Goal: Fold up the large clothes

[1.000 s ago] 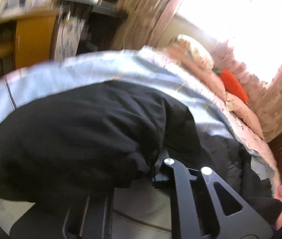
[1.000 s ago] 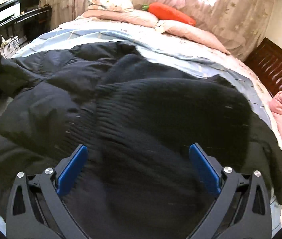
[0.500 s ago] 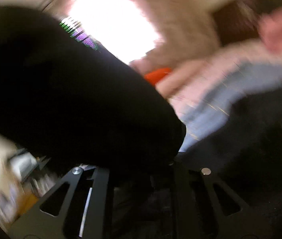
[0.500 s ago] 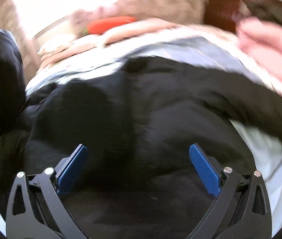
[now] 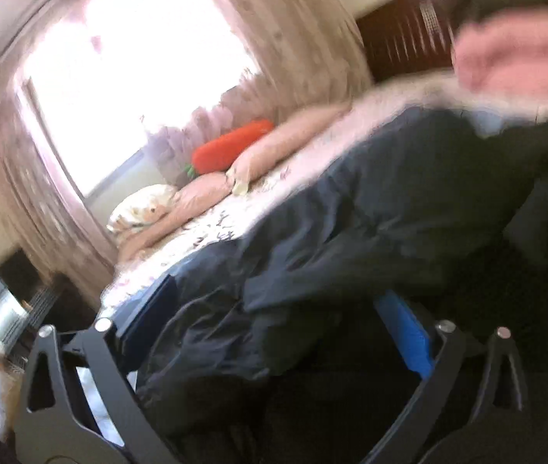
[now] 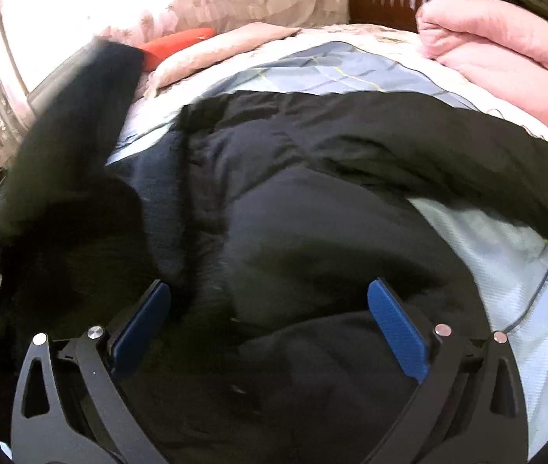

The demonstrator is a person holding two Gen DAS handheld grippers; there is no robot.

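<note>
Black padded jacket (image 6: 312, 201) spread on blue-sheeted bed (image 6: 506, 255).
Left gripper (image 5: 274, 321) fingers just opened wide, nothing gripped; right gripper (image 6: 270, 309) fingers spread wide, nothing gripped.

A black jacket (image 6: 312, 201) is spread on a pale blue sheet (image 6: 506, 255) lined with thin yellow and dark stripes. An orange carrot-shaped cushion (image 5: 231, 145) is seen among peach pillows (image 5: 196, 197) — beside them, pink folded bedding (image 6: 506, 50). Blue pads (image 6: 398, 332) are fitted to black gripper fingers.

Window (image 5: 127, 89) glare blown out (backlit), motion blur, fisheye edges dark, bent.
</note>
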